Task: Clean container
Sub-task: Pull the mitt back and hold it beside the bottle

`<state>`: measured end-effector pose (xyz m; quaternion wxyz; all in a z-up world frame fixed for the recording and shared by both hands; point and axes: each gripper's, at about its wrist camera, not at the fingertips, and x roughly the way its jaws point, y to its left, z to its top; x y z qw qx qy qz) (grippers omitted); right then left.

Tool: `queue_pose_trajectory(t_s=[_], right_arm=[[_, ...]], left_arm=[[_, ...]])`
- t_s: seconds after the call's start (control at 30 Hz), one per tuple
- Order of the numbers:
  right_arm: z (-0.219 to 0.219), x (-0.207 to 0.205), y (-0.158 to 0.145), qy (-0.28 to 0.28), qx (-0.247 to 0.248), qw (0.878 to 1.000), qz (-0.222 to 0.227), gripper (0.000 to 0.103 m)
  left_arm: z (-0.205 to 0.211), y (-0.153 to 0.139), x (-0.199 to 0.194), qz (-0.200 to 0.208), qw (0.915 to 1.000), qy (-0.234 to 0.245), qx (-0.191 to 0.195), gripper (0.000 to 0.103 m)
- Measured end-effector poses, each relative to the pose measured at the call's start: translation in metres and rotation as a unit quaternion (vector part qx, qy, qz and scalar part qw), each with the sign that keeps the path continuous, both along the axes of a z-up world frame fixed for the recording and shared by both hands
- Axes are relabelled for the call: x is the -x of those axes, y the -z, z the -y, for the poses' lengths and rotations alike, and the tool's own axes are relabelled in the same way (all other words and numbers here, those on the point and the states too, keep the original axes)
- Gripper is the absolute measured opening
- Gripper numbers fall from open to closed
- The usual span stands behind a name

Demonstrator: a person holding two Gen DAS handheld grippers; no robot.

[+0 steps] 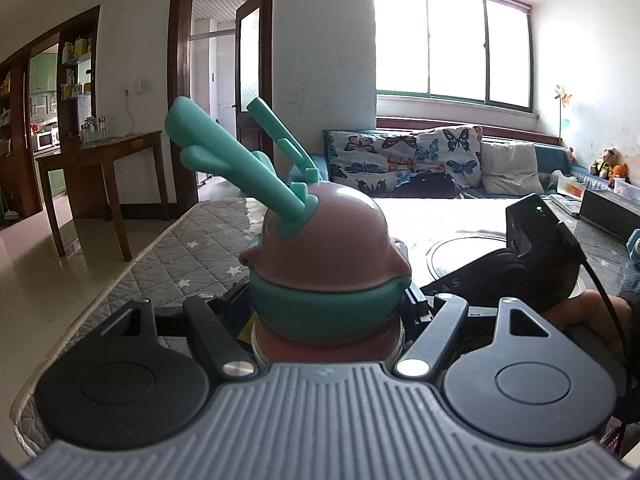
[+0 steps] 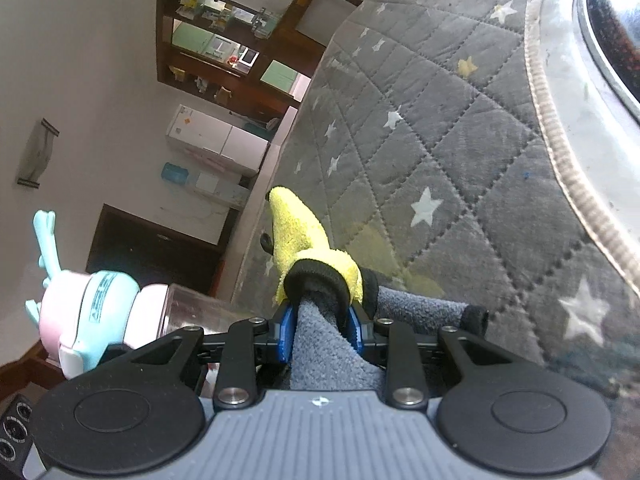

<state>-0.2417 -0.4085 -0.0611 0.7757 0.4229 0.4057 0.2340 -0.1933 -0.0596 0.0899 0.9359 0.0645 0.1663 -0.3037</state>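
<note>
- The left claw (image 1: 326, 316) is clamped around a pink bottle (image 1: 324, 248) just under its teal collar; teal antlers (image 1: 224, 152) rise from the domed lid.
- In the right wrist view the same bottle (image 2: 100, 316) lies sideways at the left edge, above the floor beside the bench.
- The right claw (image 2: 322, 330) has its blue pads (image 2: 285, 334) pinched on a grey and yellow cloth (image 2: 320, 344), whose yellow end (image 2: 294, 228) sticks forward.
- Beneath the cloth spreads a grey quilted bench cover (image 2: 440, 140) with white stars.
</note>
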Motion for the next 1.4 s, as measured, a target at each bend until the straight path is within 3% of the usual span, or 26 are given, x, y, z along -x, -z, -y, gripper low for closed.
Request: queue_pose_trajectory(t_s=[0.23,0.43,0.77,0.97,1.4], right_arm=[[0.012,0.025,0.002,0.005,-0.024,1.0,-0.012,0.027],[0.027,0.034,0.016,0.014,-0.128,0.991,-0.035,0.026],[0.036,0.029,0.011,0.011,-0.224,0.975,-0.003,0.026],[0.033,0.02,0.027,0.013,-0.223,0.975,-0.019,0.027],[0.025,0.013,0.033,0.011,-0.104,0.994,-0.032,0.026]], left_arm=[[0.0,0.001,0.002,-0.006,0.9999,-0.004,0.011,0.074],[0.001,-0.001,0.003,-0.007,0.9999,-0.005,0.012,0.074],[-0.003,-0.001,0.003,-0.011,0.9997,-0.007,0.022,0.074],[-0.002,-0.001,0.004,-0.008,0.9997,-0.004,0.021,0.074],[0.001,0.0,0.003,-0.002,0.9998,0.015,0.015,0.074]])
